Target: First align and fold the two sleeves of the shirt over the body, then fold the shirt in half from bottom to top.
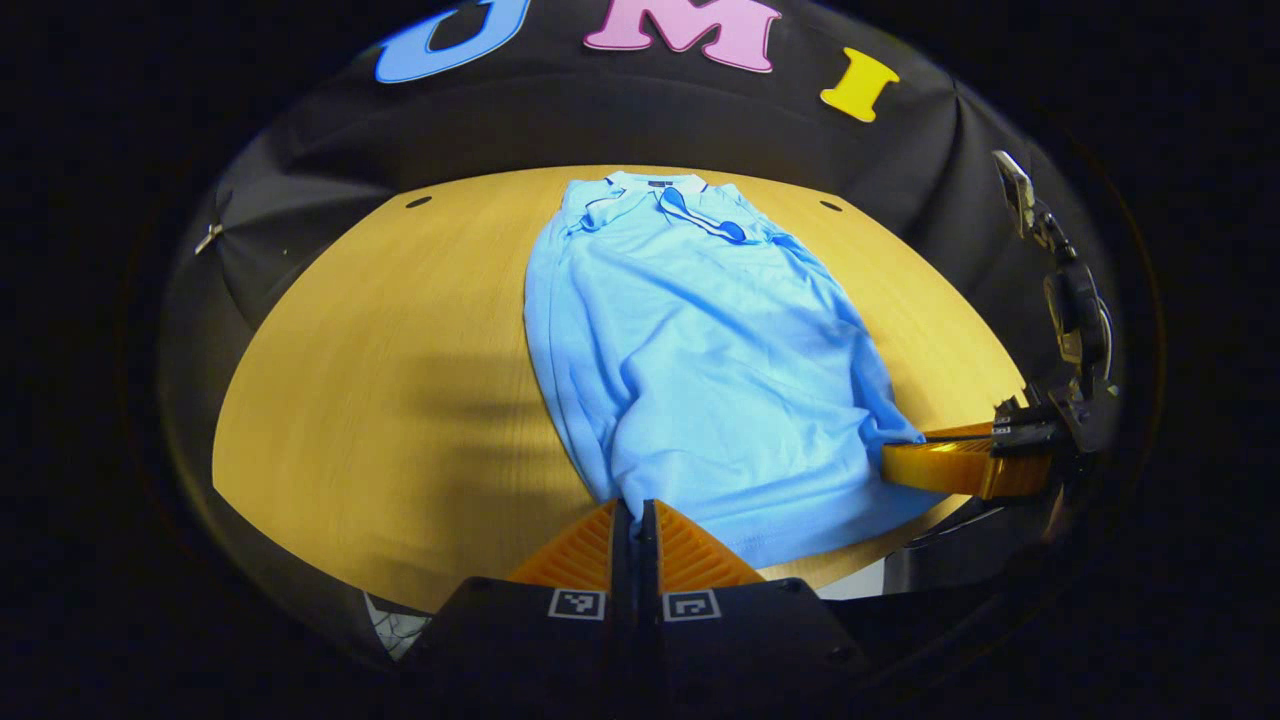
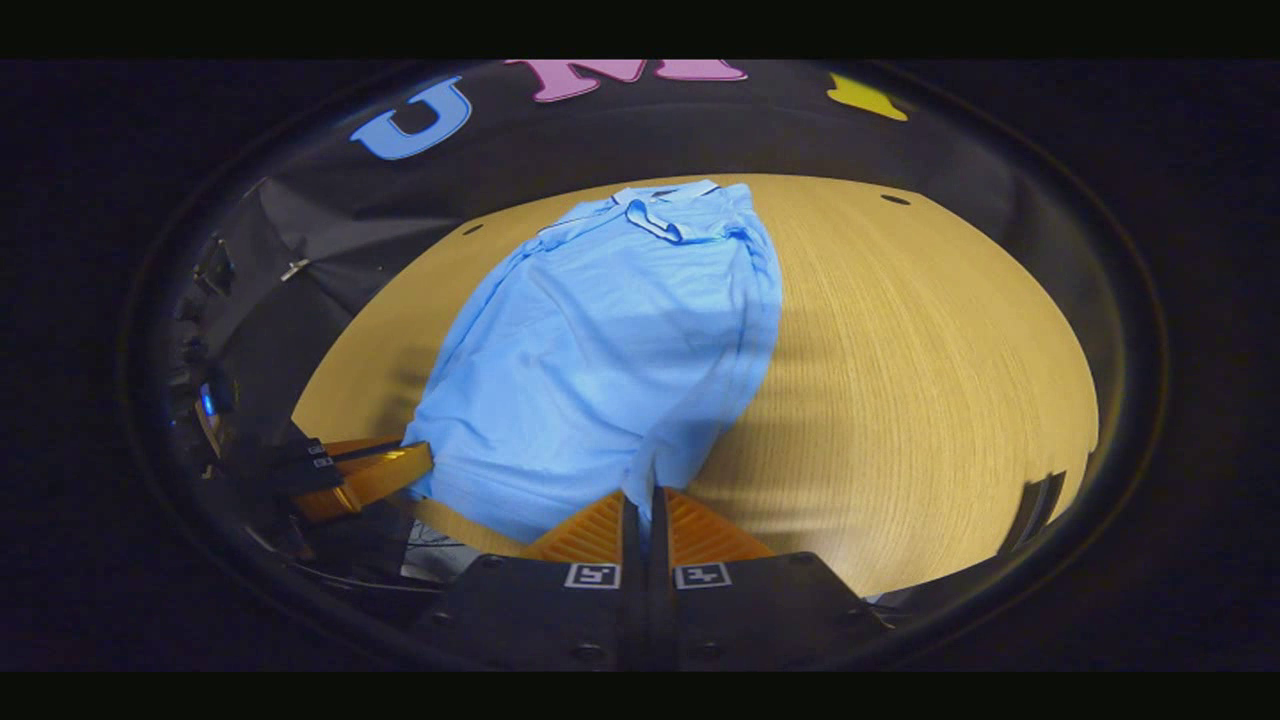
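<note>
At the bottom of the left gripper view, the left gripper (image 1: 636,508) has its two fingers pressed together on the near hem of the shirt (image 1: 700,370), at the hem's left corner. The fabric edge enters between the fingertips, so the jaws stand clamped on cloth with no visible gap.

At the bottom of the right gripper view, the right gripper (image 2: 640,497) is likewise closed, with a narrow fold of the shirt (image 2: 600,370) pinched between its fingers at the hem's right corner. From this pinch point a raised ridge of cloth runs away toward the body of the garment.

Each gripper also appears in the other view: the right gripper (image 1: 940,462) at the right edge of the left gripper view, touching the shirt's hem corner, and the left gripper (image 2: 375,472) at the lower left of the right gripper view, touching the opposite corner.

The shirt is light blue with a collar (image 1: 660,190) trimmed in darker blue. It lies lengthwise on the wooden worktop (image 1: 400,380), collar at the far end and hem at the near edge. Both sleeves lie folded inward over the body, giving the garment a narrow outline. The body shows shallow wrinkles near the hem.

Two small dark holes (image 1: 418,202) mark the worktop's far corners.
</note>
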Demonstrator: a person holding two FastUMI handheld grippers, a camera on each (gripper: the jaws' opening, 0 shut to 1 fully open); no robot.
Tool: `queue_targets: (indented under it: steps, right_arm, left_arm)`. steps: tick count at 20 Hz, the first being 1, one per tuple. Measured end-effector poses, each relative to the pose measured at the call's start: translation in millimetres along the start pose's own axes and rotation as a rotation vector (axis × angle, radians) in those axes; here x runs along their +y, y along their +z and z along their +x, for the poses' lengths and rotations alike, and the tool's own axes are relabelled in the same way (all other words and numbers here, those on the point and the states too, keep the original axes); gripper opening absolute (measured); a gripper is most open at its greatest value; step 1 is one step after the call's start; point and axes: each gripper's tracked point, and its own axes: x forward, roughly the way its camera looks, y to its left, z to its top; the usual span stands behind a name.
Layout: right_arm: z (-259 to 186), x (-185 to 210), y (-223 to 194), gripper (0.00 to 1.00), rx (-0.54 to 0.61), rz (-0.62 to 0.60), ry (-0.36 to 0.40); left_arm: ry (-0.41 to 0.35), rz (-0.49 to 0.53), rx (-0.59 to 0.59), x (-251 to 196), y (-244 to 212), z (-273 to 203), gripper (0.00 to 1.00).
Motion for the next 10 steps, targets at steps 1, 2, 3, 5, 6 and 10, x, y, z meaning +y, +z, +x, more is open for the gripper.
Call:
queue_targets:
  steps: [1,2,3,5,6,10]
  right_arm:
    - [1.3,-0.5,1.7,0.11,0.004,-0.013,0.001]
    - [1.2,-0.5,2.9,0.11,0.005,-0.024,0.002]
    - [0.2,-1.5,4.2,0.11,0.005,-0.027,0.005]
    - [-2.8,-2.7,12.5,0.0,-0.003,-0.015,0.014]
    - [-5.9,-5.0,20.8,0.05,-0.014,-0.017,0.014]
    - [-17.9,-7.9,64.3,0.05,-0.083,-0.068,0.032]
  left_arm:
    - [-0.006,-0.013,0.004,0.1,1.0,0.3,0.07]
    - [-0.01,-0.026,0.009,0.6,2.2,-0.5,0.07]
    - [-0.007,-0.042,0.024,1.8,2.7,-0.5,0.07]
    - [-0.007,-0.062,0.027,1.8,8.5,-3.6,0.06]
    - [-0.003,-0.07,0.019,2.7,15.0,-7.0,0.06]
    - [-0.008,-0.109,-0.05,-0.2,65.8,-26.7,0.06]
